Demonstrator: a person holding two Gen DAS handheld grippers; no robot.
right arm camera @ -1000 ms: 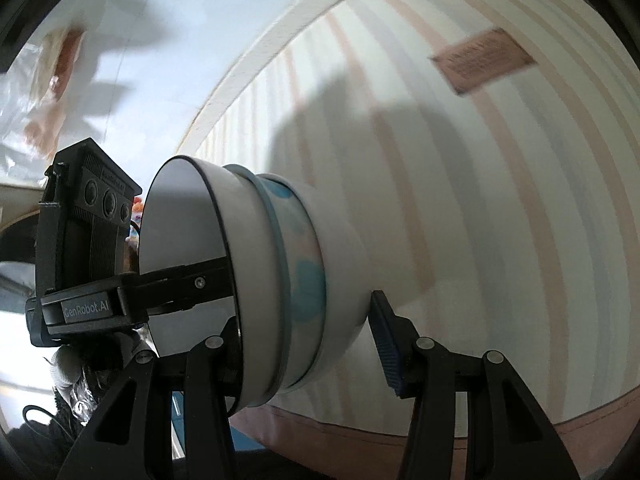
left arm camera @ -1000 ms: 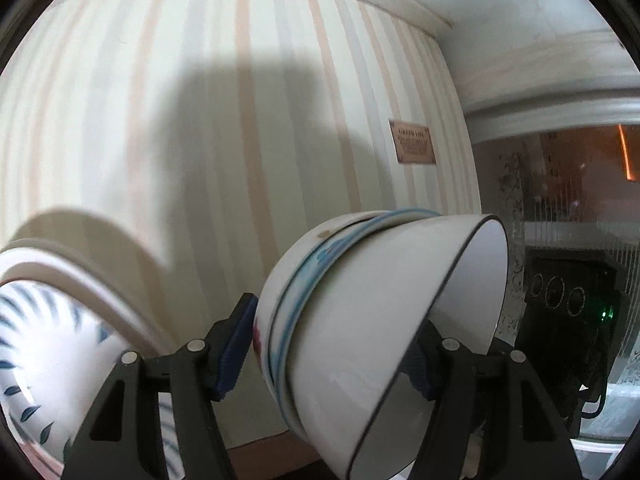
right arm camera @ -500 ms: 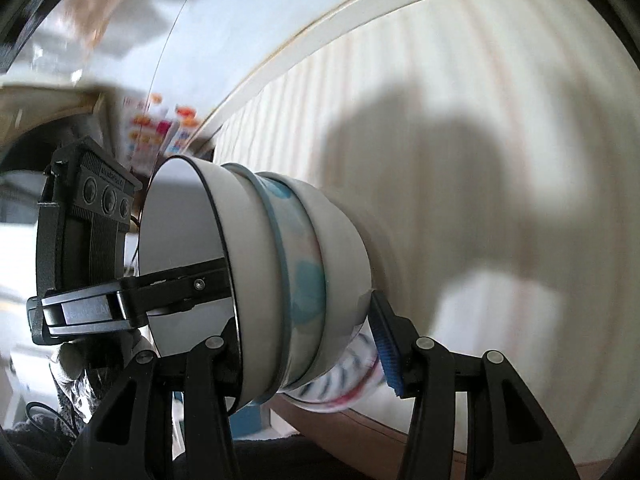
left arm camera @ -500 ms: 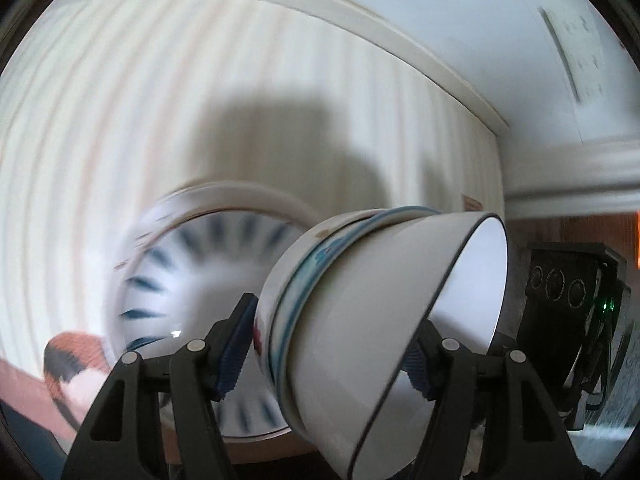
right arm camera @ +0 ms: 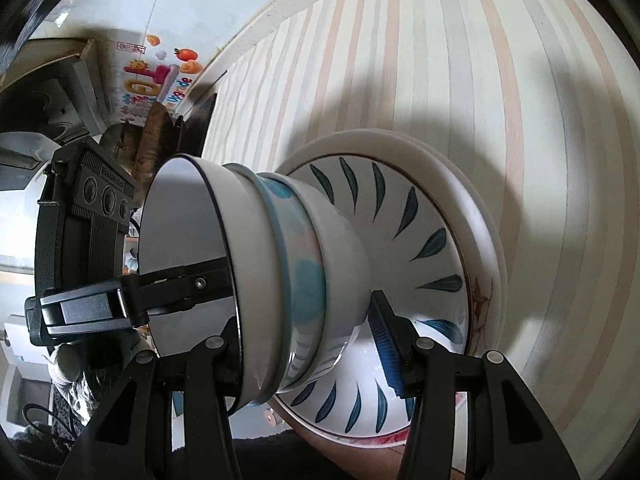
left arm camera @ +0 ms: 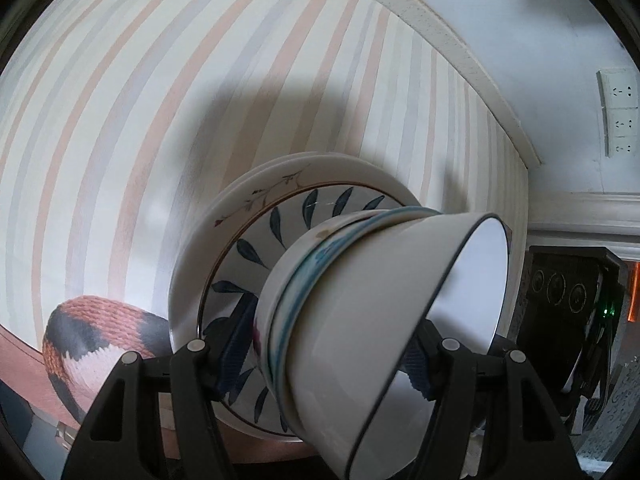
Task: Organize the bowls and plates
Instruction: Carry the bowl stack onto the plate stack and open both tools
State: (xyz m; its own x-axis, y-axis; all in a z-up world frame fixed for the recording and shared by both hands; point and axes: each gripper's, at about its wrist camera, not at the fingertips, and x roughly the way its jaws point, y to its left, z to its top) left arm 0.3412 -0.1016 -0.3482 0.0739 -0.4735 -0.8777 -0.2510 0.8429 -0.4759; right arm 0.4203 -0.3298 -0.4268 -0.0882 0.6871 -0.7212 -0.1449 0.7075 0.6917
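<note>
The left gripper (left arm camera: 320,356) and the right gripper (right arm camera: 304,344) both have their jaws closed on one nest of bowls (left arm camera: 376,320), each from its own side. The left jaws hold it with one blue pad against the base end and the other inside the mouth; the right jaws do the same from the opposite side. In the right view the left gripper's black finger reaches across the open mouth.

The nest counts three bowls lying on their side: a large white bowl (right arm camera: 224,264) with a dark rim outermost, a blue-patterned bowl (right arm camera: 296,276) inside it, and a plain white bowl (right arm camera: 344,264) innermost. Nothing can be seen inside the mouth.

Just beyond the nest's base is a stack of plates (left arm camera: 248,248), at least two. The near one carries a ring of blue leaves; the wider one behind it is white with a thin twig motif on its rim. Whether the nest touches the leaf plate cannot be told.

Left of the plates lies a woven mat (left arm camera: 92,340) in brown, black and pink. The striped cloth (left arm camera: 160,100) fills the background. Far right, three sockets (left arm camera: 618,116) sit on a white wall.
</note>
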